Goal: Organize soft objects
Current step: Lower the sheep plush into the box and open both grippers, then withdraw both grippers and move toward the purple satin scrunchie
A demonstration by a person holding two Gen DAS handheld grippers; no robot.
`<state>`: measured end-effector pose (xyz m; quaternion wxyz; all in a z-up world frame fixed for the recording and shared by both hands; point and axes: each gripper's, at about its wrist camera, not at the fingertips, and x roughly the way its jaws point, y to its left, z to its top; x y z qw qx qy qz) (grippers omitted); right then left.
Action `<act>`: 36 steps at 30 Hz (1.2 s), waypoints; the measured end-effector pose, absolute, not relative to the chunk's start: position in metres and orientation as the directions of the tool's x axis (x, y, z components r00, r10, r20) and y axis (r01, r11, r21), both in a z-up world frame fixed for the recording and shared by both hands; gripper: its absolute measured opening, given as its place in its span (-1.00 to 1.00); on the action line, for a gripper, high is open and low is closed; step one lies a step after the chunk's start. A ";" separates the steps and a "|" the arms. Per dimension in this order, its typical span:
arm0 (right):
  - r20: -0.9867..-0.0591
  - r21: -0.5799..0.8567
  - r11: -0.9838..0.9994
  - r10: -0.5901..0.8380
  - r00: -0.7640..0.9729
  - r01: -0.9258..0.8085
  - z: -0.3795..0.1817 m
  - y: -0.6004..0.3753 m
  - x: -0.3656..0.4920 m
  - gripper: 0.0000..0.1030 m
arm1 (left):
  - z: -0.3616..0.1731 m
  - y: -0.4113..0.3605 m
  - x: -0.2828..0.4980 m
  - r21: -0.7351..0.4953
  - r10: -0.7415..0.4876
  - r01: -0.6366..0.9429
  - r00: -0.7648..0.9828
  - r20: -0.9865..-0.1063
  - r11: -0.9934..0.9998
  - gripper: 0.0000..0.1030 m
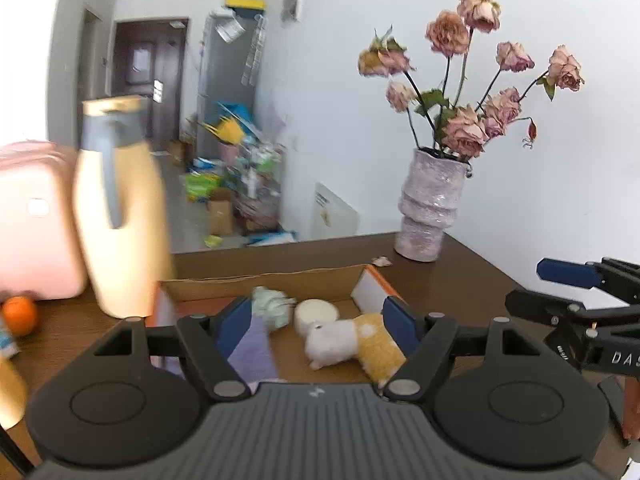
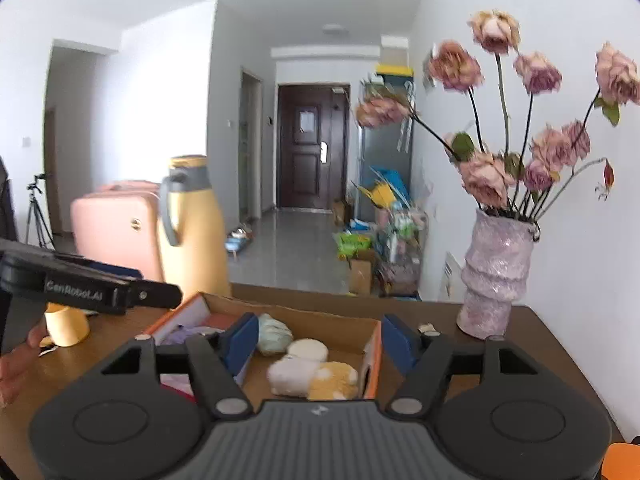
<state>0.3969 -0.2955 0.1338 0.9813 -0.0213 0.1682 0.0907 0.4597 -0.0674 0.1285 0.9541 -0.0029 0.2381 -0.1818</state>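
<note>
The cardboard box [image 1: 280,280] sat open on the dark wooden surface [image 1: 460,272], and everything else is placed from it. Inside the box lay the soft things: a pale green plush [image 1: 270,306] toward the far wall, a round cream cushion [image 1: 316,314] just beside it, a white and yellow plush toy [image 1: 352,344] nearer the camera and touching the cushion, and a lilac cloth [image 1: 252,348] along the left side of the box. In the right wrist view the same green plush [image 2: 274,334], cream cushion [image 2: 307,350] and plush toy [image 2: 312,378] lay in the right half of the box [image 2: 320,320], with paler cloth items at its left end.

The left gripper [image 1: 316,324] hung over the near edge of the box, its jaws released and wide apart, with nothing pressed between the blue pads. The right gripper [image 2: 318,340] likewise stood over the box with its jaws spread and gripping nothing; in the left wrist view it [image 1: 568,280] showed to the right of the box.

Left of the box stood a yellow thermos jug [image 1: 120,216], with a pink case [image 1: 36,216] behind it and an orange [image 1: 20,315] farther left. Beyond the box's far right corner stood a lilac vase [image 1: 430,204] of dried roses [image 1: 472,76]. A yellow mug [image 2: 66,326] sat to the left of the box in the right wrist view.
</note>
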 end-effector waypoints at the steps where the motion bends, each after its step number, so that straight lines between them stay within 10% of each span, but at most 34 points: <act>1: -0.318 -0.026 0.981 0.173 0.932 -0.191 0.131 -0.294 0.388 0.36 | 0.128 -0.064 0.439 -0.079 -0.331 0.329 0.845 -0.419 0.941 0.50; 9: -0.262 0.032 0.981 0.194 0.946 -0.192 0.078 -0.294 0.281 0.49 | 0.079 -0.047 0.272 -0.002 -0.283 0.289 0.935 -0.212 0.957 0.78; 18: -0.260 0.133 0.974 0.213 0.942 -0.184 0.017 -0.287 0.164 0.62 | 0.018 -0.022 0.186 -0.095 -0.251 0.232 0.902 -0.351 0.968 0.81; 36: -0.358 0.208 0.962 0.244 0.901 -0.178 -0.013 -0.294 0.214 0.45 | -0.005 -0.054 0.277 -0.107 -0.267 0.245 0.869 -0.416 0.964 0.81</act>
